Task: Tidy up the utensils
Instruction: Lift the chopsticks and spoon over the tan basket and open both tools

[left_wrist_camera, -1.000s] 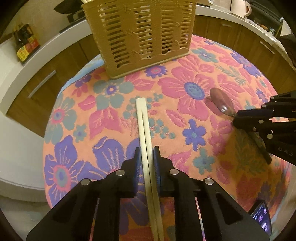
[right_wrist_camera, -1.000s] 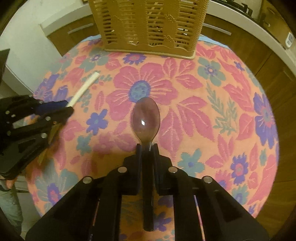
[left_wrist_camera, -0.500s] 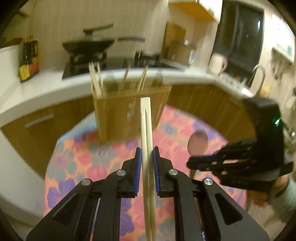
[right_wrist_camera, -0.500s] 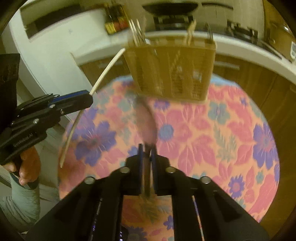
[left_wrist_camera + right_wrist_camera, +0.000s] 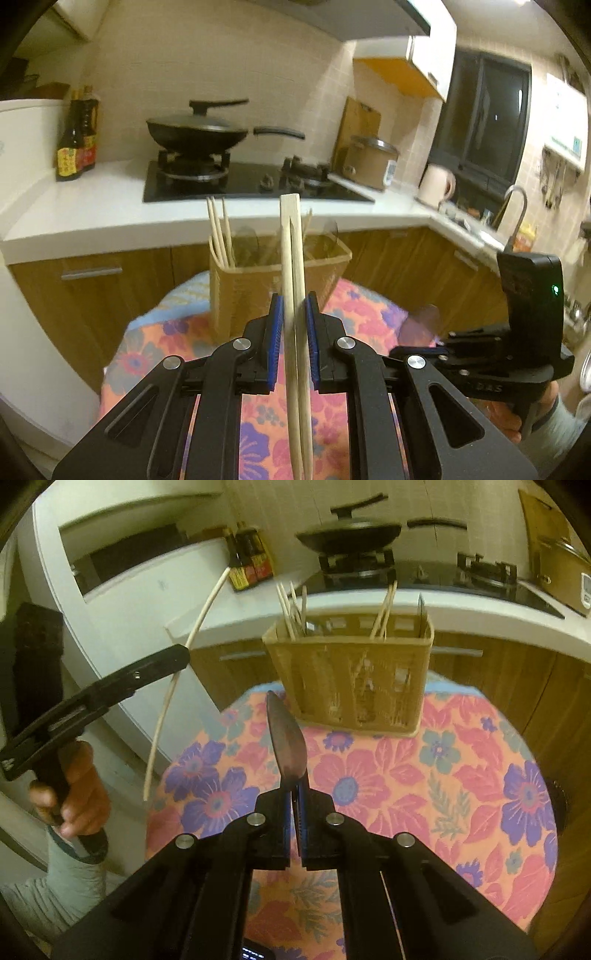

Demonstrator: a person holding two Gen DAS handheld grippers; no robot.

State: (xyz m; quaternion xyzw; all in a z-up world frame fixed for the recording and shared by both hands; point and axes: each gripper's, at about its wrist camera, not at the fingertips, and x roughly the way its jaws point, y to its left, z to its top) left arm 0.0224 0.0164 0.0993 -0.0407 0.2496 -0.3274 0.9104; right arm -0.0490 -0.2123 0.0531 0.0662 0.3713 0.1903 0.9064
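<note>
Two pale chopsticks (image 5: 293, 280) are running up the middle of the left wrist view, side by side, clamped between the blue pads of the left gripper (image 5: 294, 325) and lifted off the cloth, their squared tips reaching up in front of the counter edge. From the right wrist view the same pair (image 5: 184, 653) is showing at the left of the frame, crossing the tip of the left gripper (image 5: 177, 661), which a hand (image 5: 74, 794) in a grey sleeve is holding by its black handle. At the centre of that view the right gripper (image 5: 294, 797) is gripping a dark spoon (image 5: 286, 738) by its neck, jaws pressed fully together on it, the bowl standing edge-on and pointing toward the basket. In the left wrist view the right gripper (image 5: 417, 356) is sitting at the lower right with a green light glowing on its body and pale letters on its side, of which only "DAS" is readable; the spoon's bowl there is a blur. Beyond both tools a tan slotted basket (image 5: 351, 679) is standing on the floral tablecloth (image 5: 461, 775), already holding several chopsticks upright at its left and right ends. Behind it a white counter (image 5: 92, 210) is carrying a black hob with a lidded wok (image 5: 195, 129), two dark sauce bottles (image 5: 75, 147) with red and yellow labels too small to read, a metal pot (image 5: 371, 158) and a pale kettle (image 5: 436, 184).
</note>
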